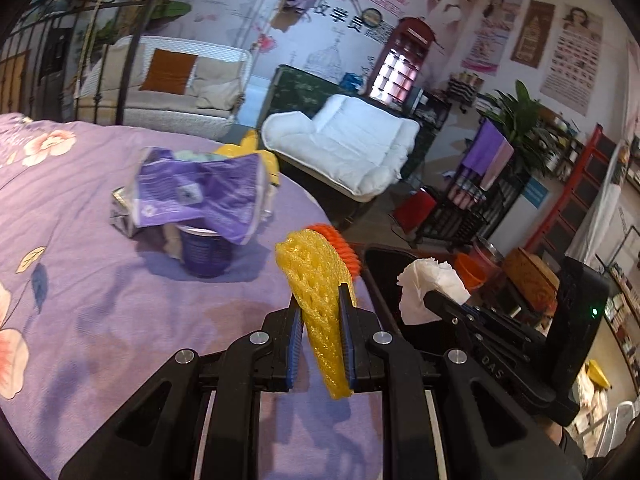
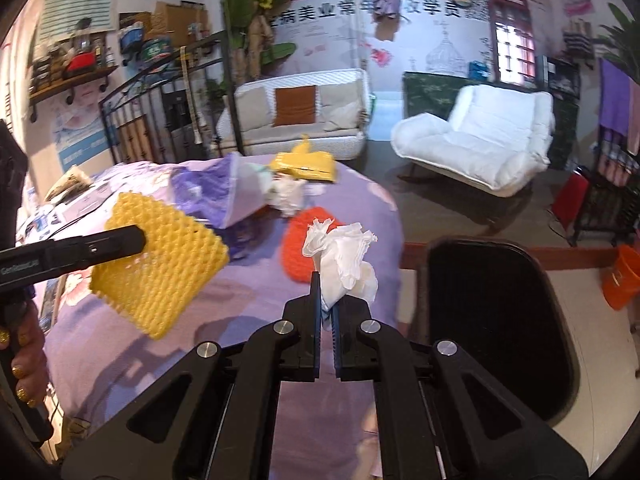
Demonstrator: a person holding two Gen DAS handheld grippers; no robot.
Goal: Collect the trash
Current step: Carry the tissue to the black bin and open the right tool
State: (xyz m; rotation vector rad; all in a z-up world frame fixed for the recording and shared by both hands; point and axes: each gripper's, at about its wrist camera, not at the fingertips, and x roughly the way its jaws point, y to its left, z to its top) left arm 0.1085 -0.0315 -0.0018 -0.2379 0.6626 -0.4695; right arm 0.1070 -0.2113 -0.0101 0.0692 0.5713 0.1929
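My left gripper [image 1: 320,300] is shut on a yellow foam net [image 1: 316,276] and holds it above the purple flowered bedspread [image 1: 80,280]; the net also shows in the right wrist view [image 2: 160,264]. My right gripper [image 2: 327,284] is shut on a crumpled white tissue [image 2: 344,256], also seen in the left wrist view [image 1: 428,284], near the bed's edge. A black trash bin [image 2: 492,320] stands on the floor just right of the bed. An orange foam net [image 2: 300,244], a purple plastic wrapper [image 1: 200,192], a purple cup [image 1: 206,252] and a yellow bag [image 2: 304,166] lie on the bed.
A white padded chair [image 2: 480,140] and a white sofa [image 2: 304,116] stand beyond the bed. An orange bucket [image 2: 624,276] sits on the floor at right. A black metal bed frame [image 2: 160,112] rises at the far left.
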